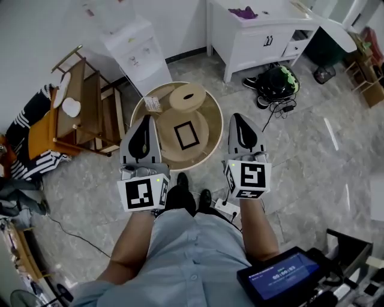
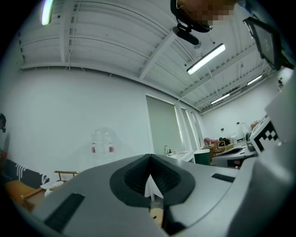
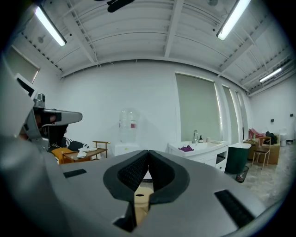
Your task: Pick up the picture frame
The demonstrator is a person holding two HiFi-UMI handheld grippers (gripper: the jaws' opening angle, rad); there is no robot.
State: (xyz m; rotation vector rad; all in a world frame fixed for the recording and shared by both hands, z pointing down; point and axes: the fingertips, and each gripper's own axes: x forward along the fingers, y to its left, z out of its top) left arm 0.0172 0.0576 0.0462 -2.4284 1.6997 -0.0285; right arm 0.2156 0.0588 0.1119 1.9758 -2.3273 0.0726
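Matt pale wooden round table (image 1: 212, 119), black-edged picture frame (image 1: 186, 135), glossy marbled floor tiles (image 1: 312, 150).

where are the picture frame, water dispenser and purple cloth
picture frame (image 1: 186, 135): head view, middle of its pane
water dispenser (image 1: 139, 59): head view, its white front
purple cloth (image 1: 243, 12): head view, middle of the cloth

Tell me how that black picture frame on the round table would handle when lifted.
Probably stiff and light: the picture frame looks small with thin black edges. Lying flat on the table, it may slide before lifting.
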